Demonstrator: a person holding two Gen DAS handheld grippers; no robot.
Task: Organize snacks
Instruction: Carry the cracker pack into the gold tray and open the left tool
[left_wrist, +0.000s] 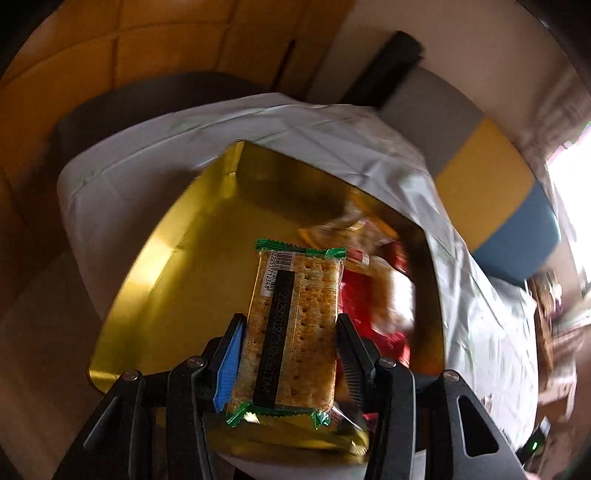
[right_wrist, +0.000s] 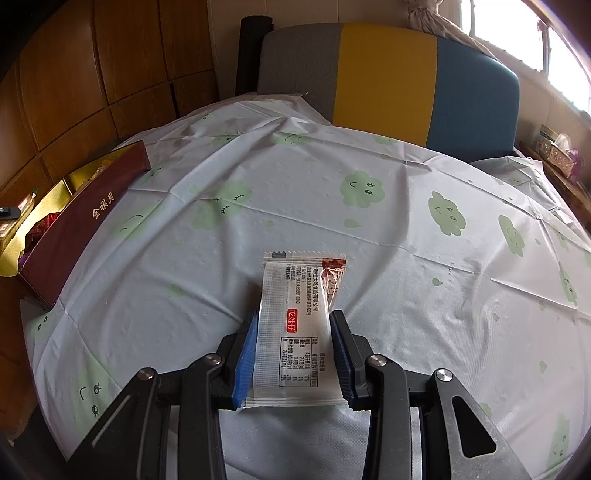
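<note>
Two grippers under my control, each holding one snack:
- Left gripper (left_wrist: 291, 325): jaws half-closed on cracker packet (left_wrist: 291, 328), over gold box (left_wrist: 207, 236); red wrappers (left_wrist: 369, 306) blurred at its right wall.
- Right gripper (right_wrist: 293, 321): jaws clamped on white sachet (right_wrist: 295, 325) above tablecloth (right_wrist: 388, 258); maroon box (right_wrist: 81, 218) at left edge.

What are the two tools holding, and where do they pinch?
Left tool pinches a cracker pack by its long sides near the bottom; right tool pinches a white snack packet likewise.

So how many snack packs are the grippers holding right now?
2: a cracker pack in the left gripper above the gold box, a white packet in the right gripper.
</note>
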